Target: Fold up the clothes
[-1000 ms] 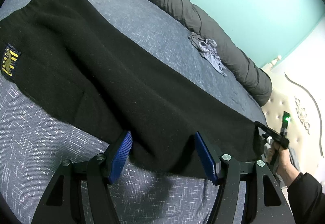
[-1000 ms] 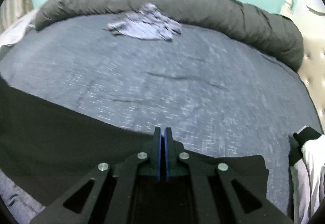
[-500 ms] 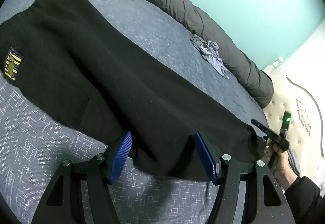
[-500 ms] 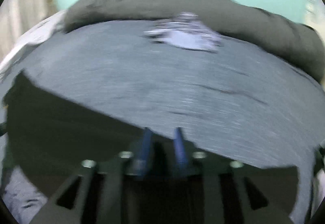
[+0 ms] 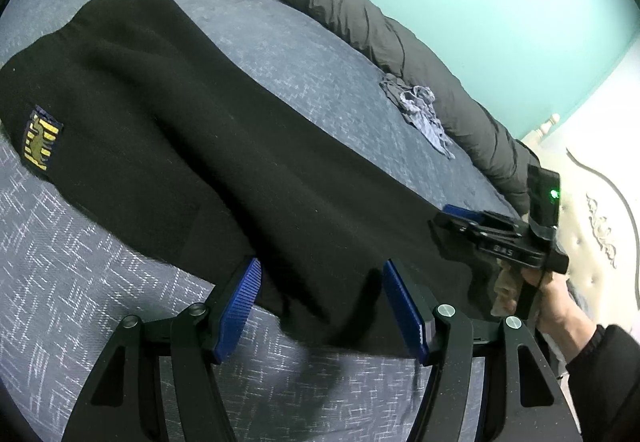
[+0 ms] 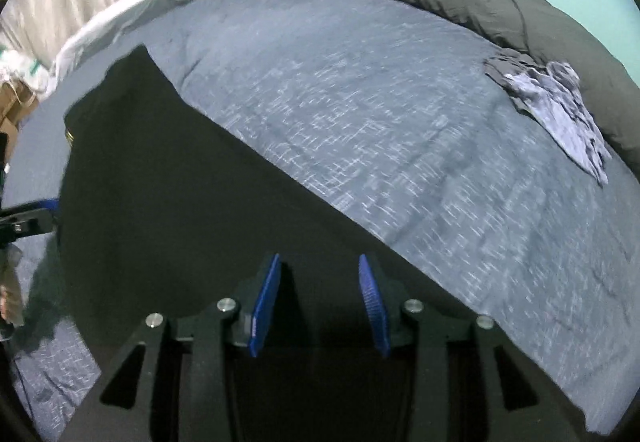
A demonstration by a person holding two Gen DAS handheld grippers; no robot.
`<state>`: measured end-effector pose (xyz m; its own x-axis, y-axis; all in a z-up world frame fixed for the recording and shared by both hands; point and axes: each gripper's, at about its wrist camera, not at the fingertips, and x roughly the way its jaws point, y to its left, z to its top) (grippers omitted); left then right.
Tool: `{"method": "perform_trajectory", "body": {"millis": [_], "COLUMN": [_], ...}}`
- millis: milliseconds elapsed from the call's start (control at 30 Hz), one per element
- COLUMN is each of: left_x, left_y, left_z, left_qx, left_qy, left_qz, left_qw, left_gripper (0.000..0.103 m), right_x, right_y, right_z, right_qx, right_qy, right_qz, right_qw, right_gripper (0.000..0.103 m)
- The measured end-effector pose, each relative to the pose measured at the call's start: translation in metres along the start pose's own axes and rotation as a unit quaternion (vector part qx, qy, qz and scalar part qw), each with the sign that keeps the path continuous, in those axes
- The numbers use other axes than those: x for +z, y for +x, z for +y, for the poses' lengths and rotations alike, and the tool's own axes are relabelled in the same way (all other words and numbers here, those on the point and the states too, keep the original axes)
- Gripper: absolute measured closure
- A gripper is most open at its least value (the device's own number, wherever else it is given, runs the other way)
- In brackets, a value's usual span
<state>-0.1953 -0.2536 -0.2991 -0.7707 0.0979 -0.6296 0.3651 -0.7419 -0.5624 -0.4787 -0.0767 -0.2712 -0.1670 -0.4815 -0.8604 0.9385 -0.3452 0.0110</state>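
The black garment (image 5: 192, 129) lies flat across the bed (image 5: 304, 65). Its near hem runs between the left gripper (image 5: 320, 306)'s released, spread fingers. The right gripper (image 6: 320, 302) stands parted over the dark cloth, gripping nothing. Only the left view shows the yellow patch (image 5: 40, 141).

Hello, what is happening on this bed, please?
A person is folding a black knit garment with a yellow patch, spread on the blue-grey bedcover. Both grippers are open and hold nothing: the left gripper is at the garment's near edge, and the right gripper, above the garment, has just opened.
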Motion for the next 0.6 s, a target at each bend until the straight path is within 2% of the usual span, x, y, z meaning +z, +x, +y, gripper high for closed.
{"method": "perform_trajectory", "body": {"millis": [133, 167, 233, 333, 600], "left_x": [0.000, 0.000, -0.001, 0.000, -0.001], "left_y": [-0.001, -0.002, -0.002, -0.003, -0.005], "left_z": [0.001, 0.001, 0.001, 0.003, 0.005], "left_qx": [-0.003, -0.004, -0.005, -0.007, -0.010], "left_qy": [-0.003, -0.004, -0.003, -0.007, -0.013], "left_qz": [-0.002, -0.001, -0.002, -0.001, -0.004], "left_qw": [1.0000, 1.0000, 1.0000, 1.0000, 0.9999], "left_gripper": [0.035, 0.035, 0.035, 0.035, 0.035], "right_x": [0.006, 0.007, 0.007, 0.007, 0.011], "right_y": [0.015, 0.018, 0.020, 0.023, 0.011], "right_z": [0.003, 0.005, 0.009, 0.013, 0.013], "right_qx": [-0.016, -0.015, -0.013, -0.017, -0.035], "right_qy": [-0.010, -0.013, -0.019, -0.031, -0.042], "right_qz": [0.021, 0.024, 0.026, 0.028, 0.000], "right_qw": [1.000, 1.000, 0.999, 0.999, 0.998], "right_gripper": [0.063, 0.067, 0.082, 0.097, 0.101]}}
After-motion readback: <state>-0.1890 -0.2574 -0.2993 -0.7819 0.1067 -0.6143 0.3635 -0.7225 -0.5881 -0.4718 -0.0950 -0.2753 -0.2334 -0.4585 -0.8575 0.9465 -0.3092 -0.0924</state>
